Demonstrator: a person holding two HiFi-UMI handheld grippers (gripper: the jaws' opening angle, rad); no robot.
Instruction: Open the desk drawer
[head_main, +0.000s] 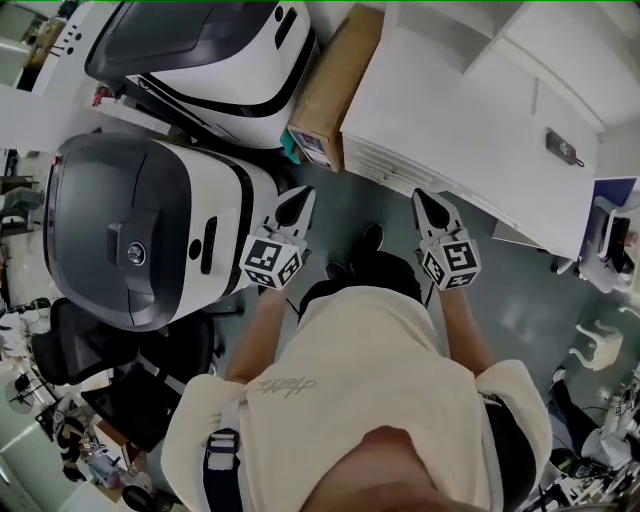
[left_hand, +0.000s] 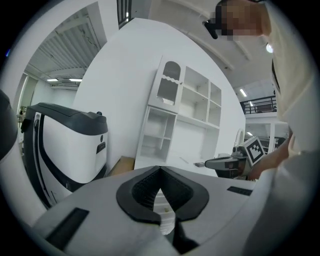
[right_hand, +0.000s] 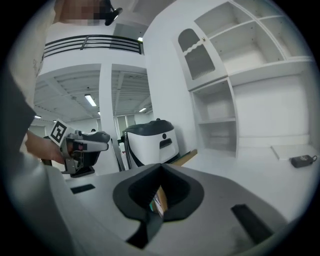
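— Two sets of jaws are seen pressed together, empty: left gripper (head_main: 300, 200) and right gripper (head_main: 428, 200), held near the white desk (head_main: 450, 110).
— Approach is judged unfinished. The drawer front (head_main: 380, 158), at the desk's near edge, is yet to be reached, with jaws parted.

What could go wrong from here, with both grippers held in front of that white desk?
Both the left gripper and the right gripper are shut, so they may just bump the desk front instead of catching a drawer. The cardboard box right beside the desk sits near the left gripper and could get knocked. A hard tug might shake the small dark device on the desktop.
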